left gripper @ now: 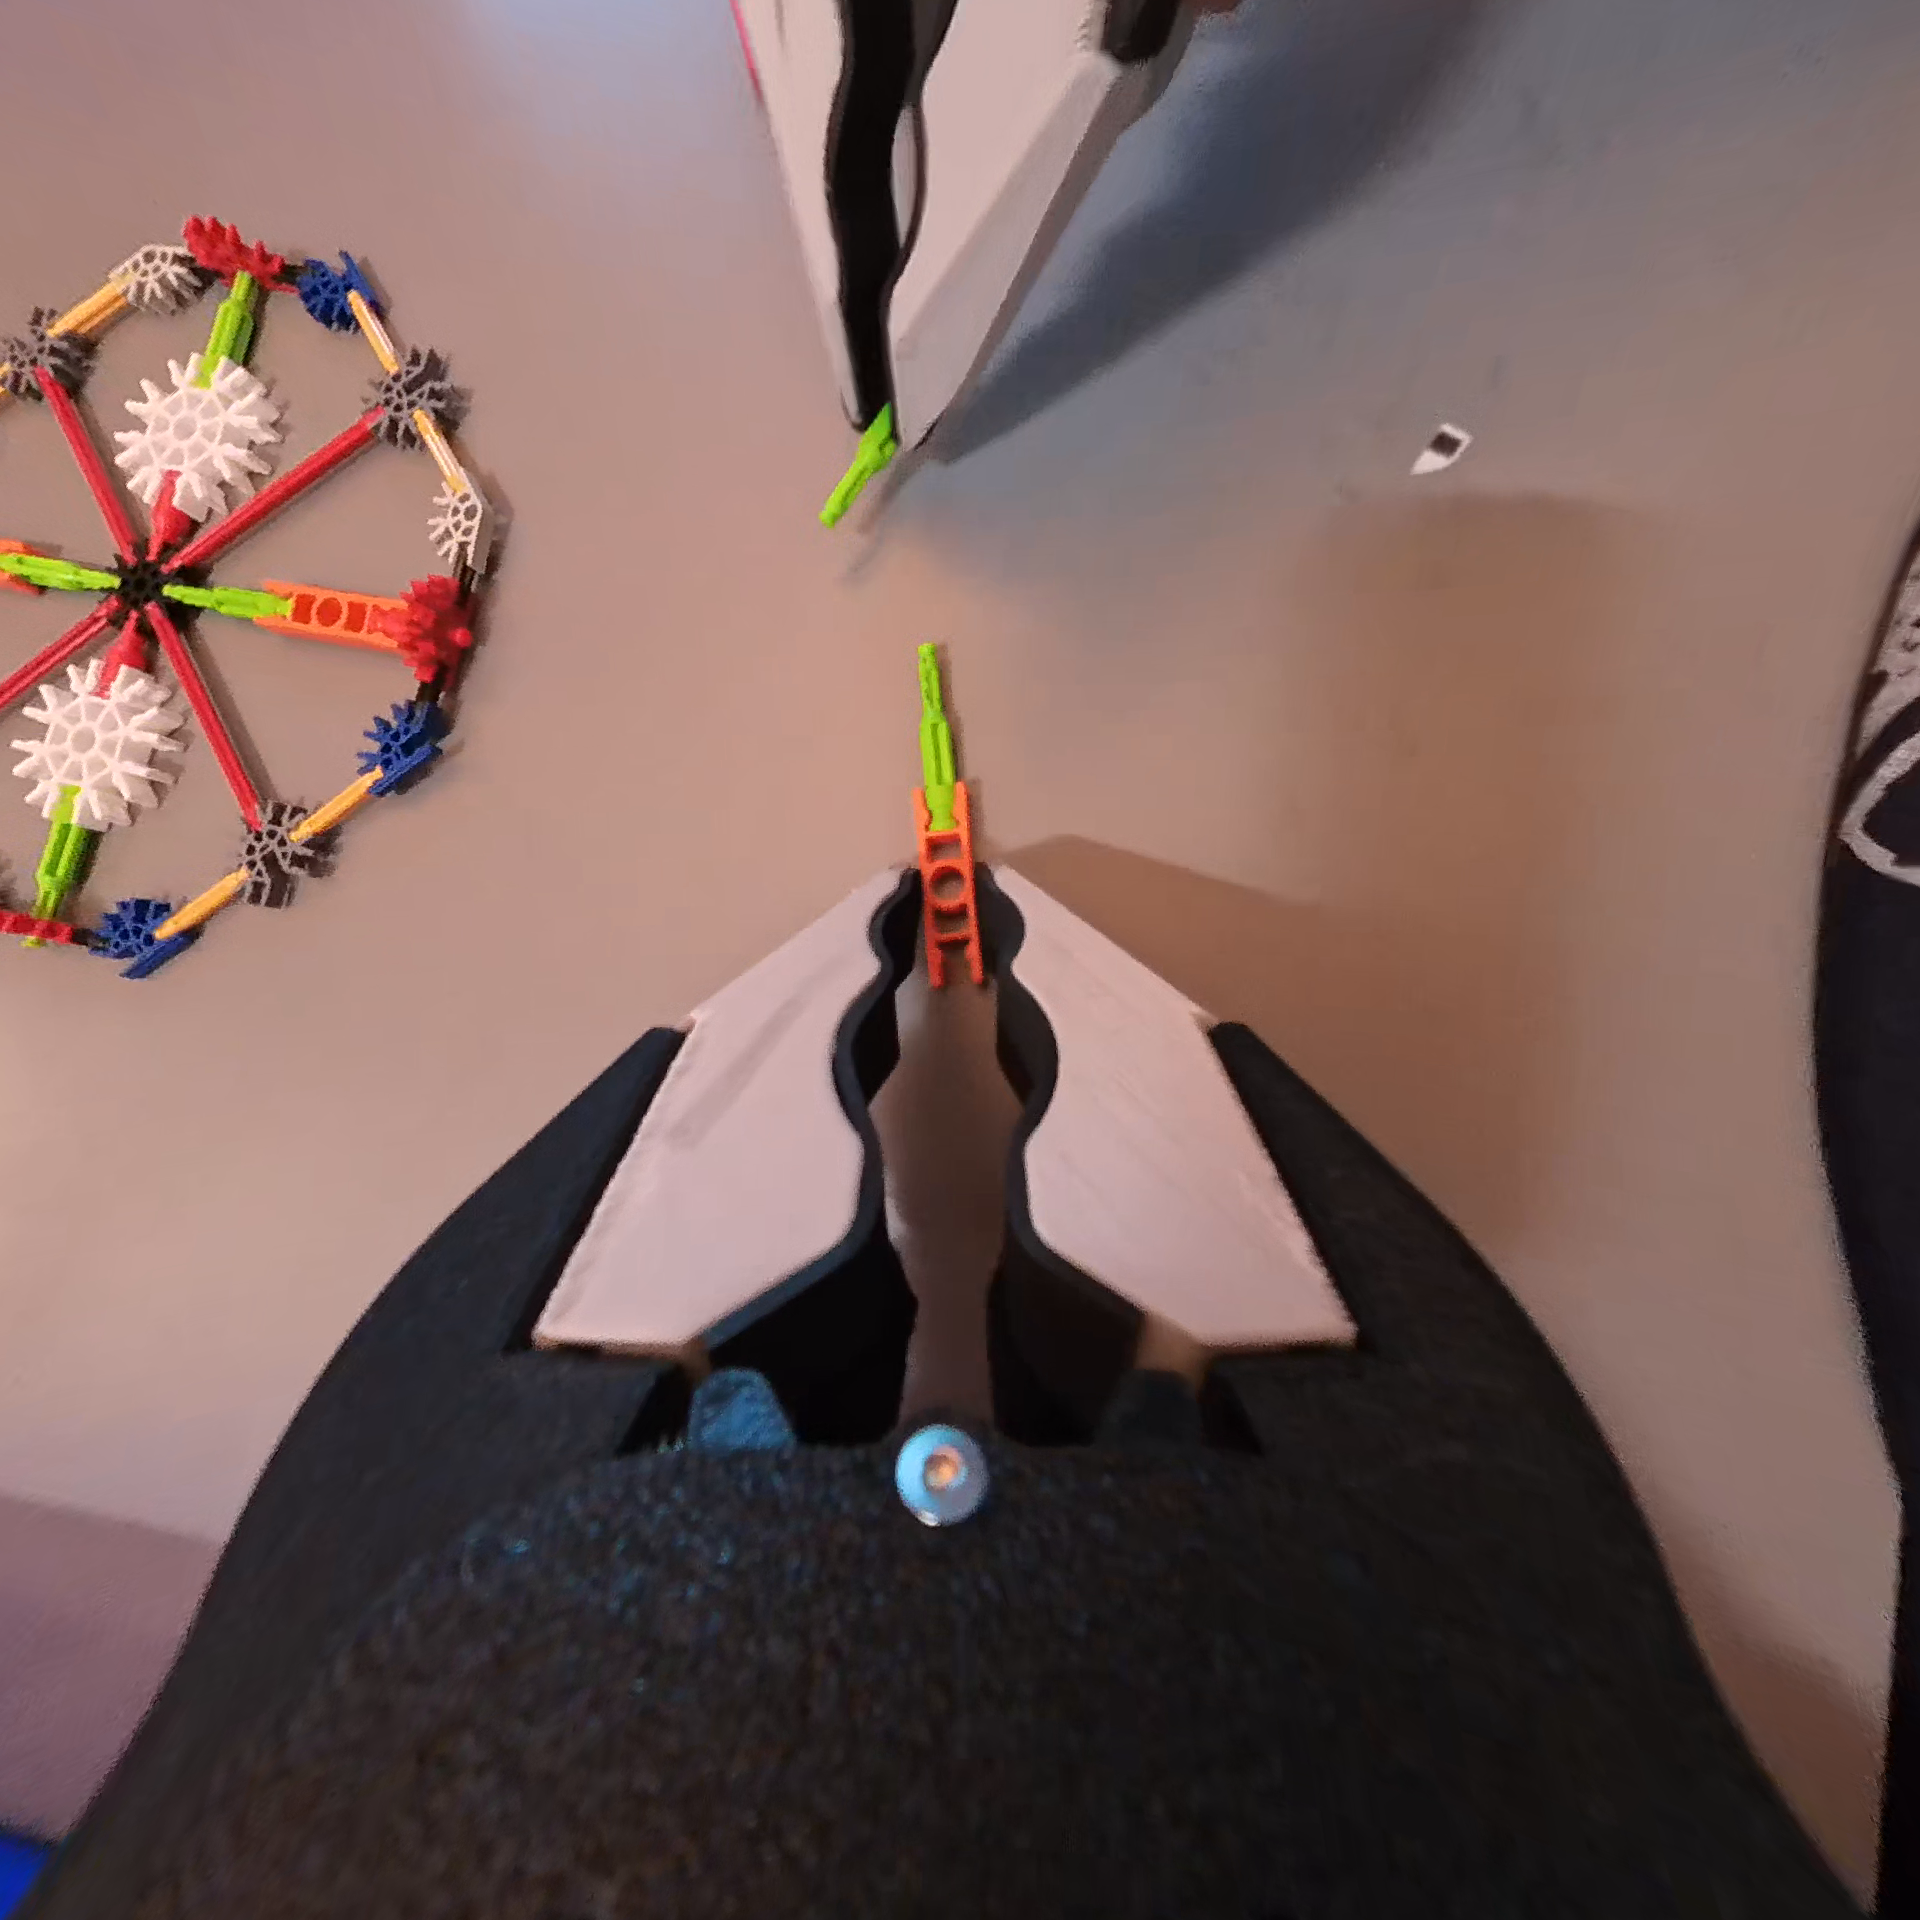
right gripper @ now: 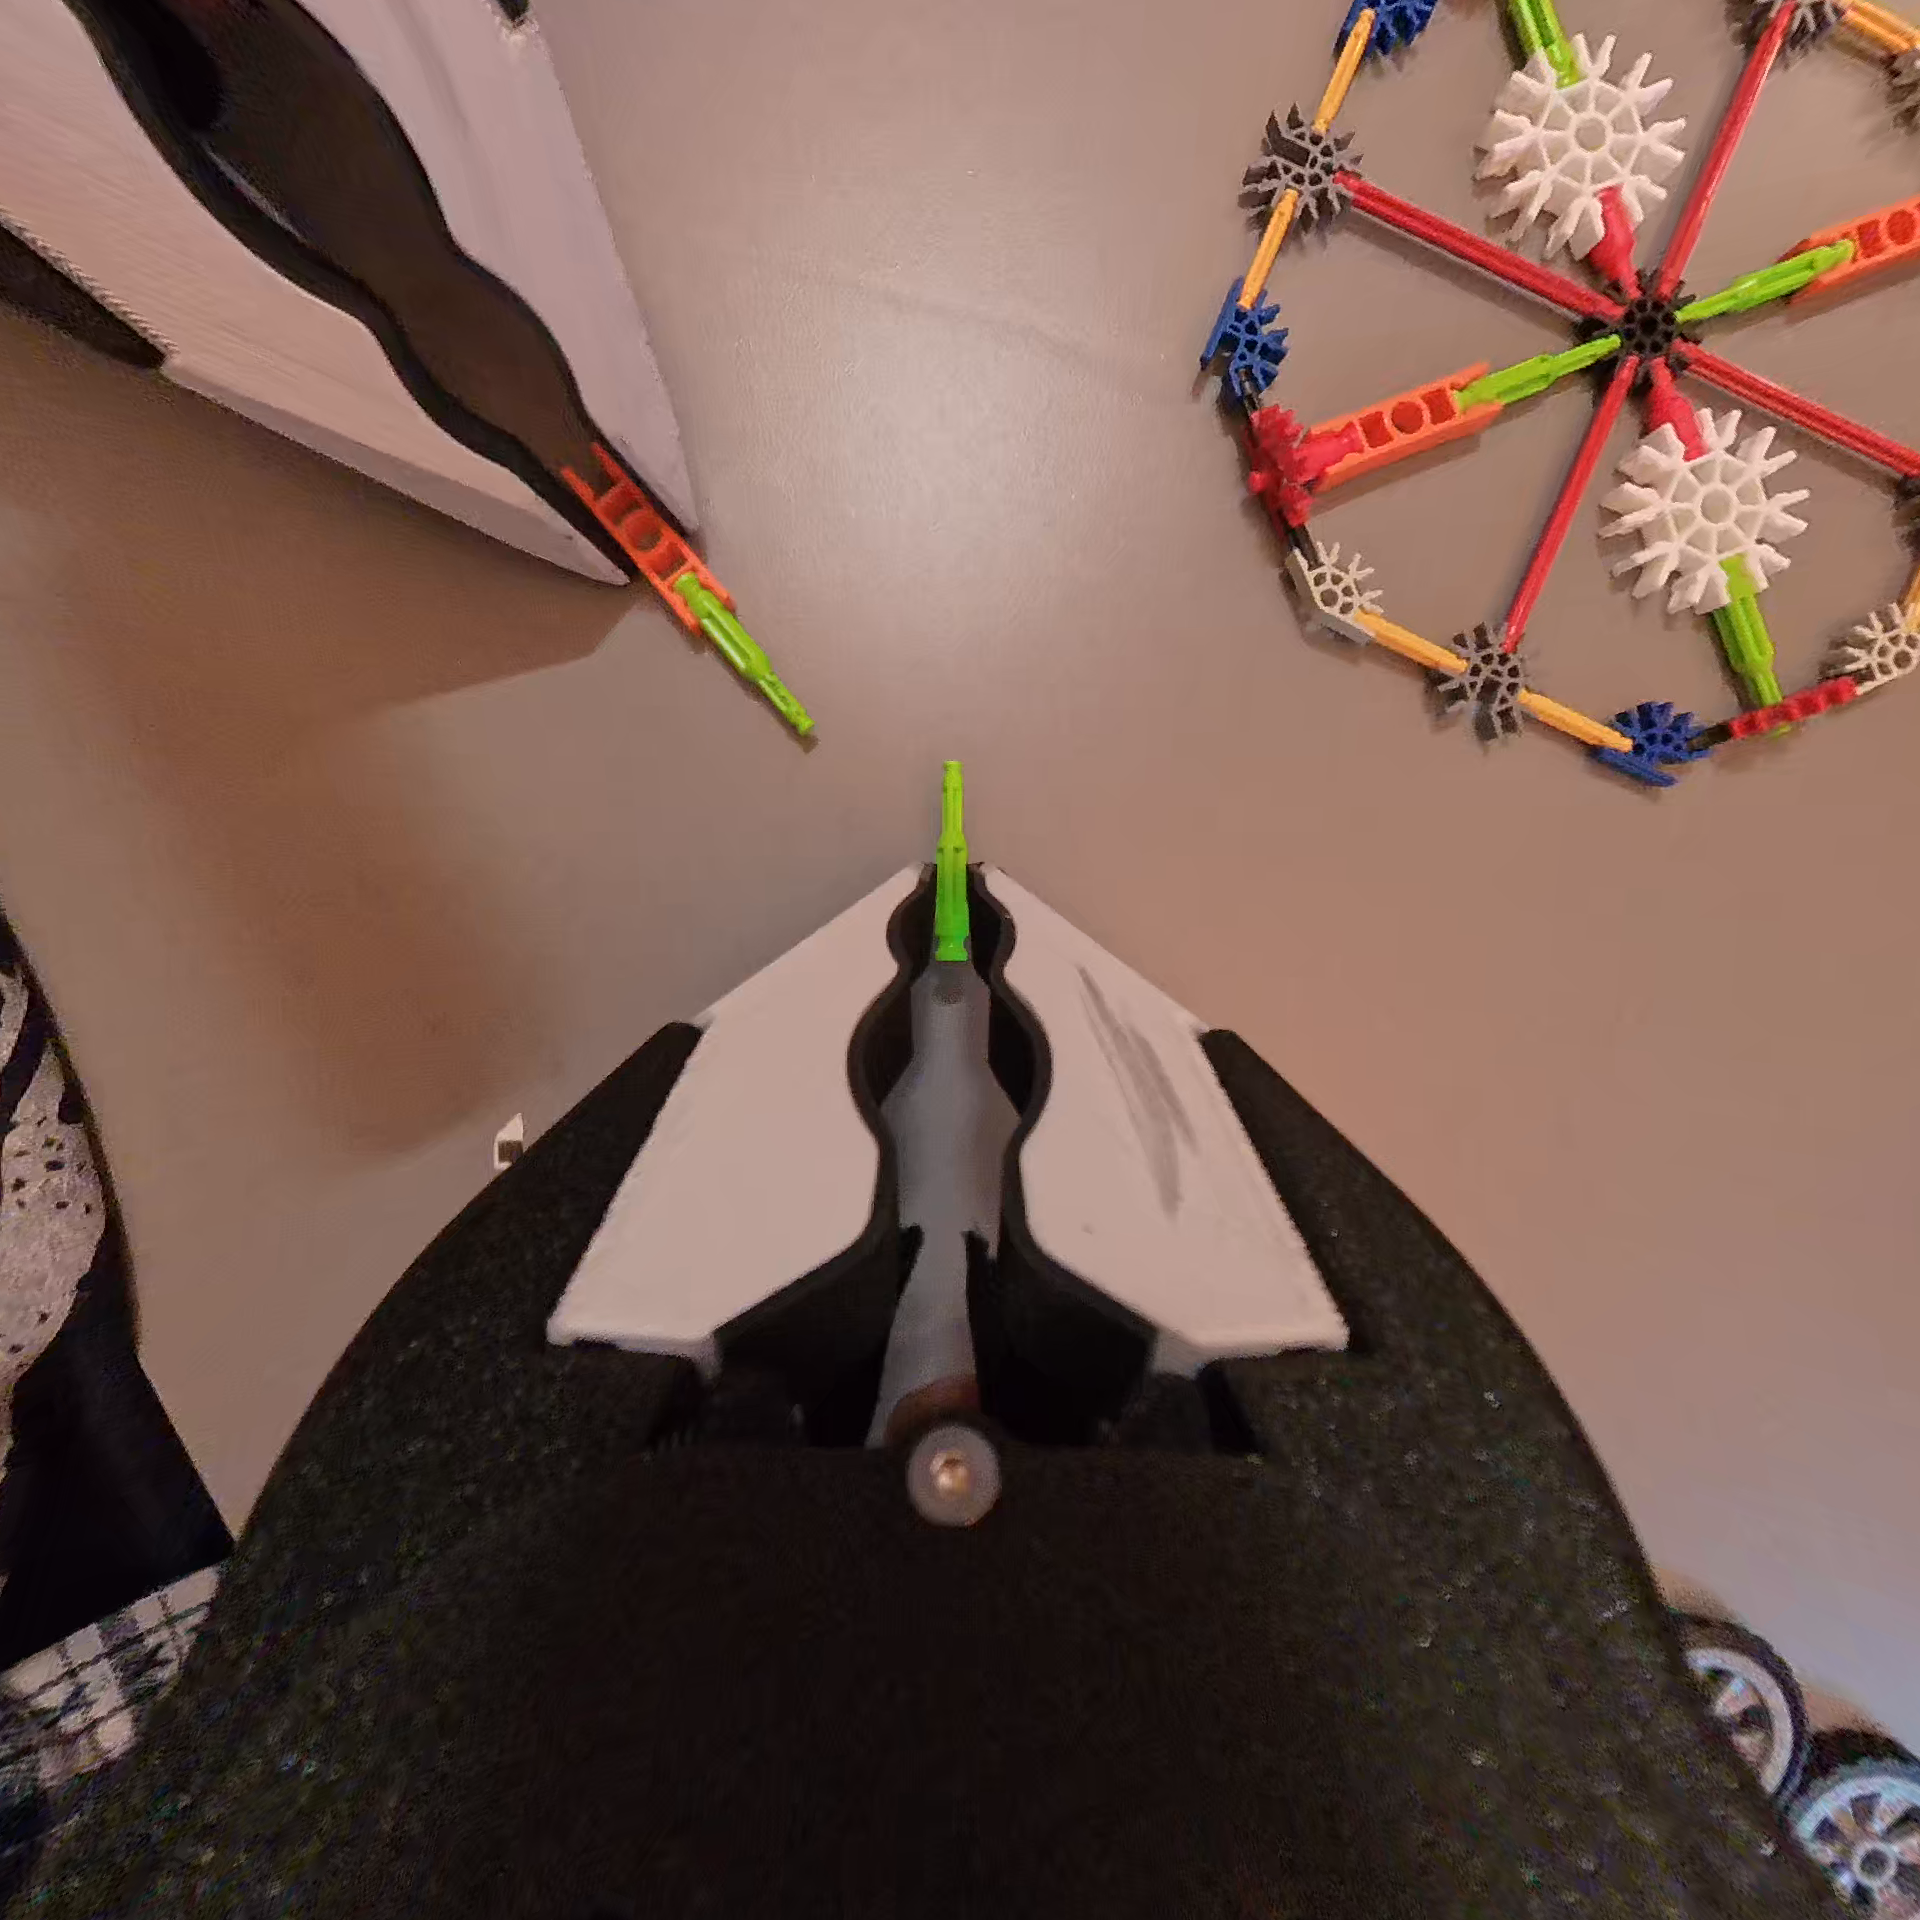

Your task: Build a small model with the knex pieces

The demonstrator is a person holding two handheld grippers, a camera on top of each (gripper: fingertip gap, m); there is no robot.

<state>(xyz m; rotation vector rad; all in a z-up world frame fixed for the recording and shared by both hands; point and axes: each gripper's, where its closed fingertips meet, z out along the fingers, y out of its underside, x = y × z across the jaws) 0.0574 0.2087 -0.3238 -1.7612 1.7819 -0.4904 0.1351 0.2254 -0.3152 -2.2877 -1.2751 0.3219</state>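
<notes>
My left gripper (left gripper: 948, 883) is shut on an orange connector (left gripper: 948, 904) with a short green rod (left gripper: 935, 738) plugged into its far end. It also shows in the right wrist view (right gripper: 649, 551) at upper left, with the orange connector (right gripper: 634, 530) and its green rod (right gripper: 743, 655). My right gripper (right gripper: 951, 878) is shut on a second short green rod (right gripper: 950, 873), which sticks out forward. In the left wrist view the right gripper (left gripper: 878, 421) comes down from the top holding that rod (left gripper: 857, 468). The two rod tips point toward each other with a gap between them.
A flat wheel-shaped build of rods and snowflake connectors (left gripper: 197, 592) lies on the tan table (left gripper: 1351, 727) at the left, and shows at upper right in the right wrist view (right gripper: 1631, 332). Toy wheels (right gripper: 1808, 1756) lie at lower right. A person's patterned clothing (left gripper: 1881, 831) is at the right edge. The tips of one gripper are about 9 centimeters away from the tips of the other.
</notes>
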